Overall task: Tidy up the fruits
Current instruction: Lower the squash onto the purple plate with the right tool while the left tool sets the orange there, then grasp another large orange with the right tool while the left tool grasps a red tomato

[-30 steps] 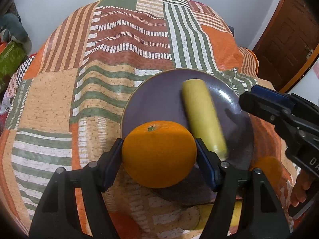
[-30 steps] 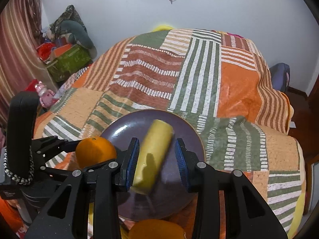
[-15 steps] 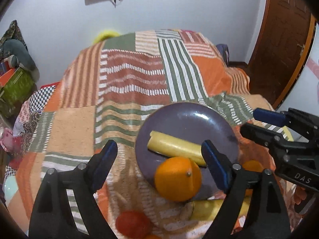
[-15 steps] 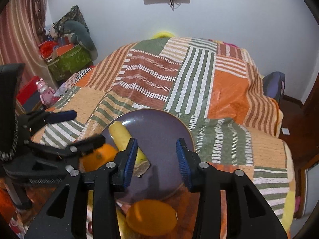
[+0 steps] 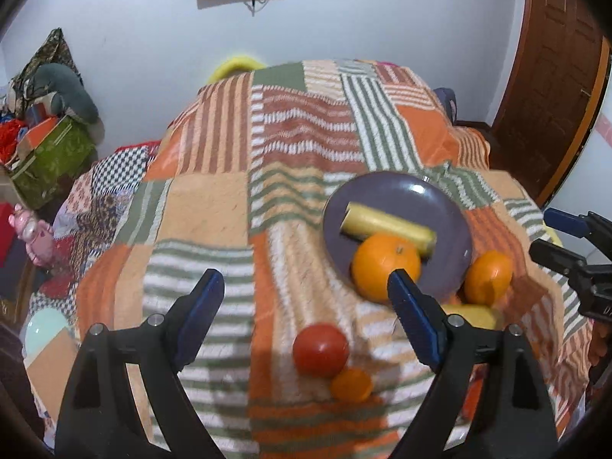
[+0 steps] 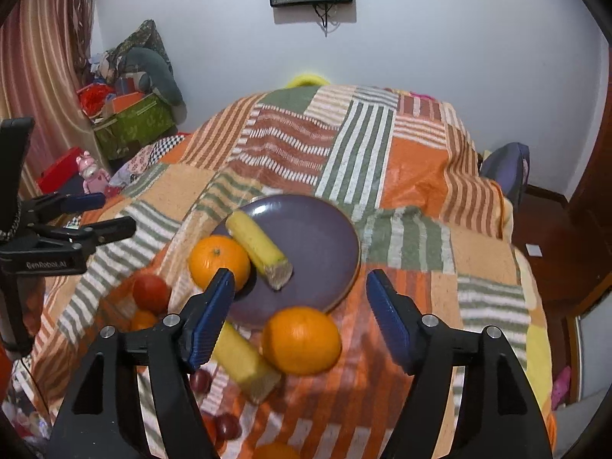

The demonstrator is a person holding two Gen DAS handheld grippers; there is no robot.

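Note:
A purple plate (image 6: 317, 229) (image 5: 405, 195) lies on the striped blanket and holds a banana piece (image 6: 258, 243) (image 5: 386, 225) and an orange (image 6: 218, 262) (image 5: 384, 264). A second orange (image 6: 301, 340) (image 5: 487, 277) and another banana piece (image 6: 241, 363) lie just off the plate. A red tomato (image 5: 320, 350) (image 6: 150, 292) and a small orange fruit (image 5: 351, 384) lie to the plate's left. My left gripper (image 5: 306, 313) is open and empty above the tomato. My right gripper (image 6: 300, 311) is open and empty above the second orange.
The patchwork blanket (image 6: 344, 153) covers a bed. Small dark red fruits (image 6: 225, 426) lie near the front edge. A green box (image 6: 134, 122) and clutter stand at the left wall, a pink toy (image 6: 90, 174) below. A wooden door (image 5: 554, 76) is at right.
My left gripper let go of the orange on the plate, opened, and pulled back left. My right gripper released the banana piece, opened wider and drew back over the second orange.

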